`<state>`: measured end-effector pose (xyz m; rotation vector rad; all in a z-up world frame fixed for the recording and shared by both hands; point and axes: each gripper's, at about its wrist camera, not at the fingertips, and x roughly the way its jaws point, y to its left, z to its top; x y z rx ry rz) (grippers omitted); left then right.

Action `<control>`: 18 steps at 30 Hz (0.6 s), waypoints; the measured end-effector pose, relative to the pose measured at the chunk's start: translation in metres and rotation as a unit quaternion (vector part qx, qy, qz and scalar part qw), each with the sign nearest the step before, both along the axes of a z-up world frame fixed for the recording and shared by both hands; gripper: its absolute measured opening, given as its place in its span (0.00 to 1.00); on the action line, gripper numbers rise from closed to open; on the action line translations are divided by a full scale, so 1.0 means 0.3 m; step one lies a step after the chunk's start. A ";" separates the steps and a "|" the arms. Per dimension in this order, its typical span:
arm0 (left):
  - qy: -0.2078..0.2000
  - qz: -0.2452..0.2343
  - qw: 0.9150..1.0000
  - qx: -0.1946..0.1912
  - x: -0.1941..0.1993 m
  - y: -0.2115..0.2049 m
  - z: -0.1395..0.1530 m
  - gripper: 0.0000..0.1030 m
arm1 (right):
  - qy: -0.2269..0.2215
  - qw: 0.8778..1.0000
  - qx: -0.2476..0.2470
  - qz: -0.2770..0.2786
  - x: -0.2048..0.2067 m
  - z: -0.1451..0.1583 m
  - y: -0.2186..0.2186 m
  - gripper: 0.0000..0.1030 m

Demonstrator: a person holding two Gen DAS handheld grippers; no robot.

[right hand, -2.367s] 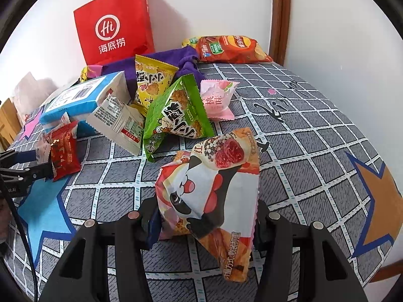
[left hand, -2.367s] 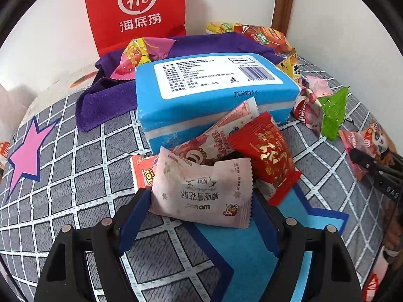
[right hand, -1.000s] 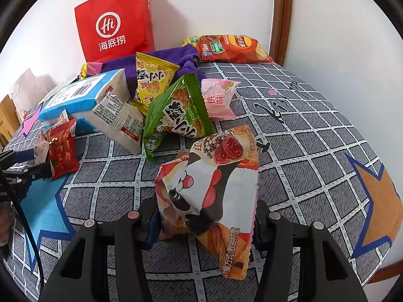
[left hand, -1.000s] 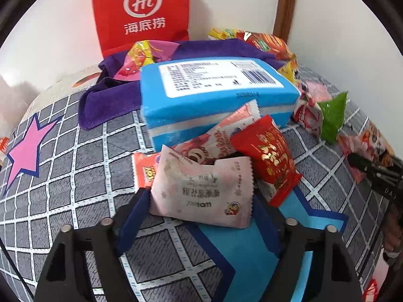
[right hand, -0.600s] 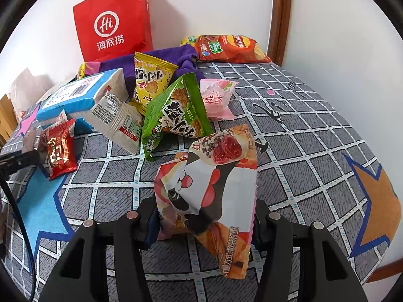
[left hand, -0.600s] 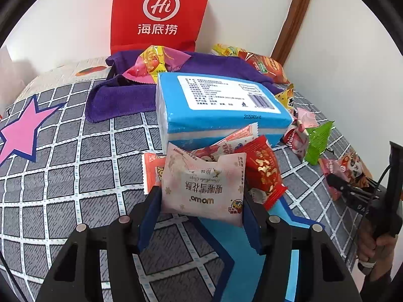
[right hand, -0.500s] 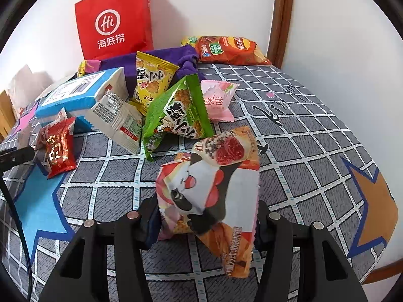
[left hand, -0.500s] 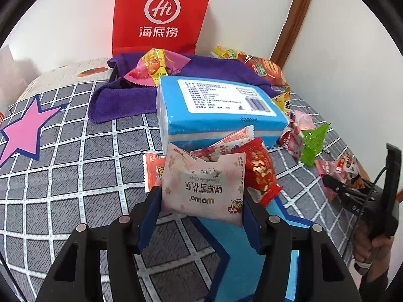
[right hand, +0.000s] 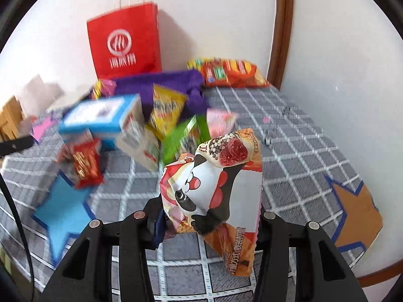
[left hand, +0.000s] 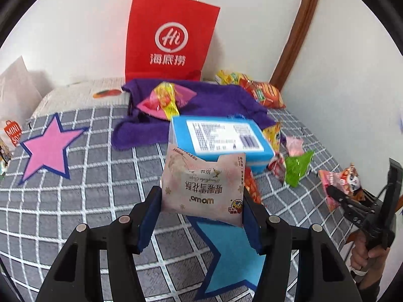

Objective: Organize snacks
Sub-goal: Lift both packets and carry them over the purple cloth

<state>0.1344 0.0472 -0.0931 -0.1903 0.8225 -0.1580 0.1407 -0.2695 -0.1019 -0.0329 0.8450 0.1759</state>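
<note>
My left gripper [left hand: 201, 216] is shut on a pale pink snack packet [left hand: 202, 188] and holds it above the grey checked bedspread [left hand: 100, 176]. My right gripper [right hand: 210, 222] is shut on a panda-print snack bag [right hand: 214, 186], also lifted; it shows at the right of the left wrist view [left hand: 340, 183]. A red paper bag [left hand: 171, 37] stands against the back wall, also in the right wrist view [right hand: 124, 42]. Loose snacks lie around a blue box [left hand: 221, 138]: a red packet [right hand: 84, 162], a green bag [left hand: 297, 166], a yellow bag [right hand: 167, 108].
A purple cloth [left hand: 214, 98] with a pink and yellow packet [left hand: 166, 99] lies before the red bag. An orange chip bag [right hand: 231, 73] rests by the wooden door frame [right hand: 283, 25]. A white pillow [left hand: 83, 93] lies at the back left. The right wrist view is blurred.
Both grippers have risen and pulled back from the pile, each carrying its packet. The pink packet has come off the red packet and the bedspread.
</note>
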 end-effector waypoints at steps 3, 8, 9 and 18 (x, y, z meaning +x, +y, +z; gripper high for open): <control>-0.006 0.004 1.000 -0.007 0.030 0.011 0.049 0.56 | -0.016 1.000 0.004 0.008 0.032 0.089 0.014 0.46; -0.015 0.012 1.000 0.001 0.090 0.010 0.120 0.56 | -0.038 0.999 0.011 0.021 0.148 0.232 0.060 0.47; -0.015 0.011 1.000 0.000 0.105 0.009 0.132 0.56 | -0.038 0.999 0.016 0.024 0.168 0.249 0.064 0.46; -0.033 0.021 0.999 0.010 0.233 0.018 0.254 0.56 | -0.042 0.996 0.057 0.051 0.368 0.375 0.138 0.47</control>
